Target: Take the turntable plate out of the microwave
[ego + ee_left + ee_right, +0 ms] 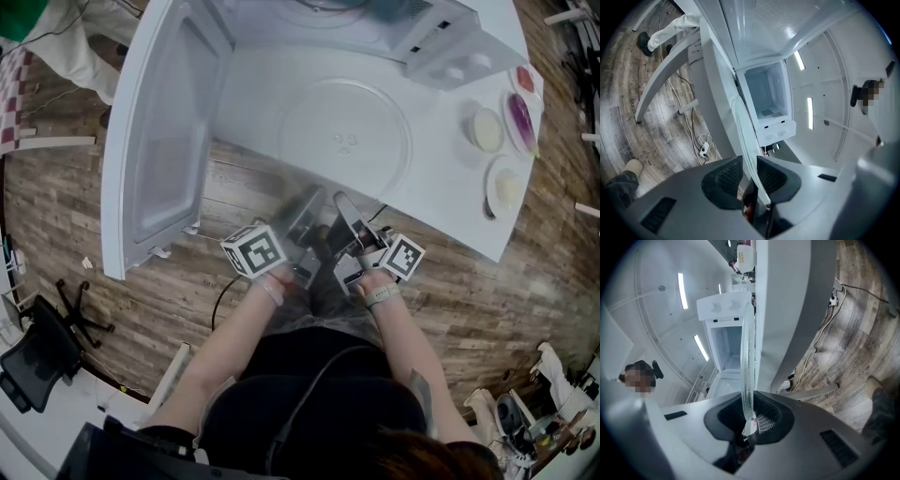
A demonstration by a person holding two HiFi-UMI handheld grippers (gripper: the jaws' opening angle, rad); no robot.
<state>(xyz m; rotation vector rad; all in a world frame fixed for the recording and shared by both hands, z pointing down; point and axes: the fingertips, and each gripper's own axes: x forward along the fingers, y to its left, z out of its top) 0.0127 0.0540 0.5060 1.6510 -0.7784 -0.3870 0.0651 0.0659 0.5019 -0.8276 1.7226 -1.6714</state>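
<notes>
Plate (345,141) out front of the microwave (375,23), folks: the clear glass disc sits flat over the white table (450,211), with the open cavity up at 12 o'clock behind it and the door (159,141) swung wide at 9 o'clock. Whether the glass is touching the table top or floating just above it, I can't tell from the head view. Left gripper (305,214) and right gripper (349,223) are side by side at the plate's 6 o'clock rim. In the left gripper view the left gripper (749,176) has its ribbed pads clamped on the thin edge of the plate (743,136). The right gripper view shows the same: the right gripper (749,411) is pinched onto the plate (747,357), which runs away edge-on. By my read the lift-out is nearly done and what's left is a clean set-down. Both bites are close together on one side, so the far half hangs unsupported and will want to droop toward 12 o'clock. The smart play is matched wrists, a level disc and a slow descent so the whole underside lands at once. Slick glass on a shallow bite can slip, so firm pressure until it rests. And mind the small dishes (487,129) at 3 o'clock.
</notes>
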